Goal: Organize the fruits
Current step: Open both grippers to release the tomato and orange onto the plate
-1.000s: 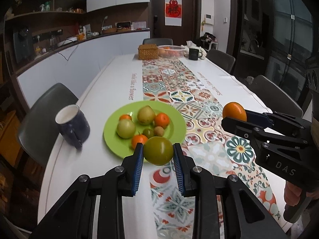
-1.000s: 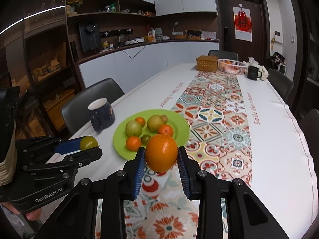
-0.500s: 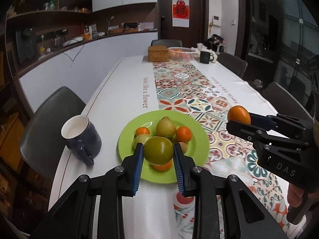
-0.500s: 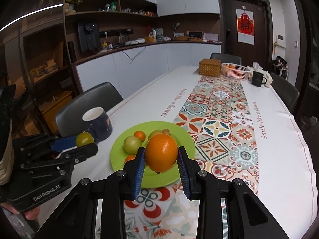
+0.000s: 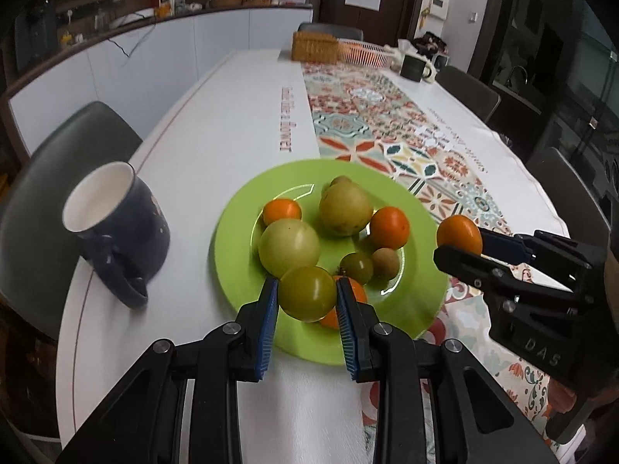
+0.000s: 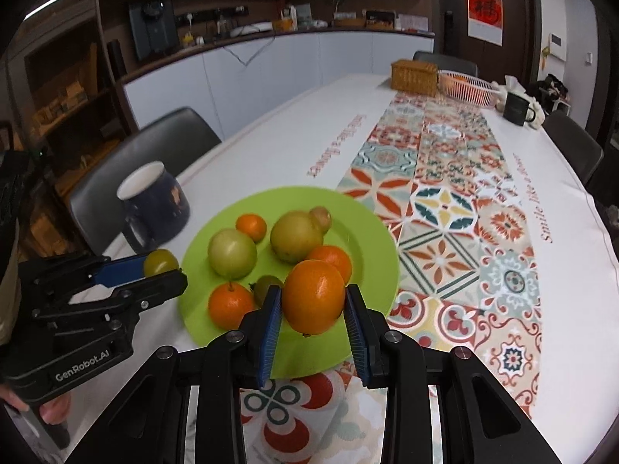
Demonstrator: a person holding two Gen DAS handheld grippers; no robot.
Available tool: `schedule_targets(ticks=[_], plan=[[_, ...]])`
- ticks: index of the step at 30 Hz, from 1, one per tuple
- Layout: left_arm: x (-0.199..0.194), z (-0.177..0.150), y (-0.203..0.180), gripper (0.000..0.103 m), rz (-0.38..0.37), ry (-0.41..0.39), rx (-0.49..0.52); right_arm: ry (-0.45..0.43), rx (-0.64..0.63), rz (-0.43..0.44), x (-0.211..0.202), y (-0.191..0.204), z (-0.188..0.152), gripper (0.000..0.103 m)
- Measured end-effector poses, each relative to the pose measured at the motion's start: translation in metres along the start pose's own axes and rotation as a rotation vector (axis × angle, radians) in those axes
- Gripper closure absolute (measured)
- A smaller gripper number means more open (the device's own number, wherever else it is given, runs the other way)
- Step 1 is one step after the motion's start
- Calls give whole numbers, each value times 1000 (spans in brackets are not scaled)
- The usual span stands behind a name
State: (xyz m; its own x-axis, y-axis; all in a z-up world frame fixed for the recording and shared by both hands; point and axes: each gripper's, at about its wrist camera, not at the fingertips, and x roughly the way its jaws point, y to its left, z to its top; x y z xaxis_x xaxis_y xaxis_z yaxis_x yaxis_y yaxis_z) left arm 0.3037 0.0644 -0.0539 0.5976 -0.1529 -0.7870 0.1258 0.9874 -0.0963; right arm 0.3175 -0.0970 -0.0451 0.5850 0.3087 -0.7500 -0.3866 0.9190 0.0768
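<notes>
Fruit was in both of my grippers. My left gripper (image 5: 307, 297) was clamped on a green tomato (image 5: 307, 293), held over the near edge of the green plate (image 5: 418, 301). My right gripper (image 6: 312, 305) was clamped on an orange (image 6: 314, 295), also above the near part of that plate (image 6: 371, 232).

On the plate lay a pale green tomato (image 5: 288, 246), a yellow-green pear (image 5: 345, 207), two small oranges (image 5: 389, 227), a small dark green fruit (image 5: 356, 267) and a small brown one (image 5: 385, 263). Another orange fruit (image 5: 354, 290) sat partly hidden behind my left gripper's fingers.

A dark blue mug (image 5: 116, 228) stood on the white bench (image 5: 216, 123) just left of the plate. The patterned runner (image 6: 456, 208) ran down the bench, with "Smile like a flower" printed in red (image 6: 530, 203) along its side. My left gripper's body read "GenRobot.AI" (image 6: 83, 365); my right one showed "DAS" (image 5: 541, 351). At the far end stood a wicker box (image 6: 414, 72), a wire basket (image 6: 468, 85) and a dark cup (image 6: 518, 109).
</notes>
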Motion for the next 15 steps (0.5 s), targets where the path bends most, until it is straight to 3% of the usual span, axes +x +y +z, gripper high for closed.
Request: schedule_targets(ticks=[4,8,15], plan=[[11,2,-1,73,4,19,16,29,10,7,9,0,-4,69],[10,2,-1,56,7,1,19,45,7,34,15,0,-7,68],[-14,-11,-5,53,47,-46,13,-5,4,11,-8,3,-14,56]])
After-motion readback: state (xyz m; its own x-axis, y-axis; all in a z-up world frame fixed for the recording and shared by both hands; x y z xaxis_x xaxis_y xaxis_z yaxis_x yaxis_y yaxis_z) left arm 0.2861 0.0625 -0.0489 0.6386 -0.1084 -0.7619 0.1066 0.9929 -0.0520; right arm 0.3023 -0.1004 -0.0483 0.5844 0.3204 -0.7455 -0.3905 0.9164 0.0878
